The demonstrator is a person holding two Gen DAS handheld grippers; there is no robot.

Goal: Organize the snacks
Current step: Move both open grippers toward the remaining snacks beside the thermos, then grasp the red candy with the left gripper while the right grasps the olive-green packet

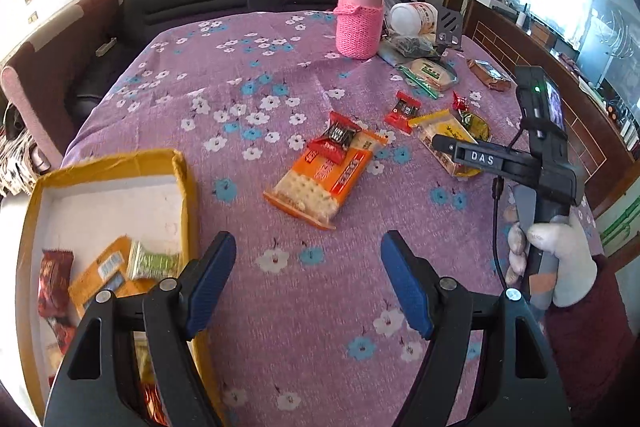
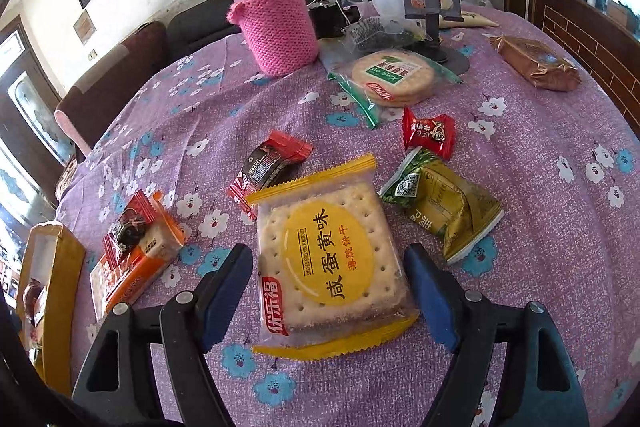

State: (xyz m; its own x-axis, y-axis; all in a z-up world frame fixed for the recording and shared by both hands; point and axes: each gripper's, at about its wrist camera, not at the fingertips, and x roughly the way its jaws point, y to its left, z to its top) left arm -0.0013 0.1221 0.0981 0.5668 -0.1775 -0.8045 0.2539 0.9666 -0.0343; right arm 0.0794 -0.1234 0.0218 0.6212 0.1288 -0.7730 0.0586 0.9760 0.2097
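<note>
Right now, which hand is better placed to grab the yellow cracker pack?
Right. The right gripper is open, its fingers either side of the yellow cracker pack. The left gripper is open over bare tablecloth beside the box, well short of that pack.

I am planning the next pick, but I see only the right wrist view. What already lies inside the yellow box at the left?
Observer: The box holds several snacks, among them a green packet and a red packet.
Operator: Does the left gripper hold something?
Observer: No. The left gripper has its jaws open, with only the tablecloth between them.
Operator: Where is it?
Observer: Just beside the box's right wall.
</note>
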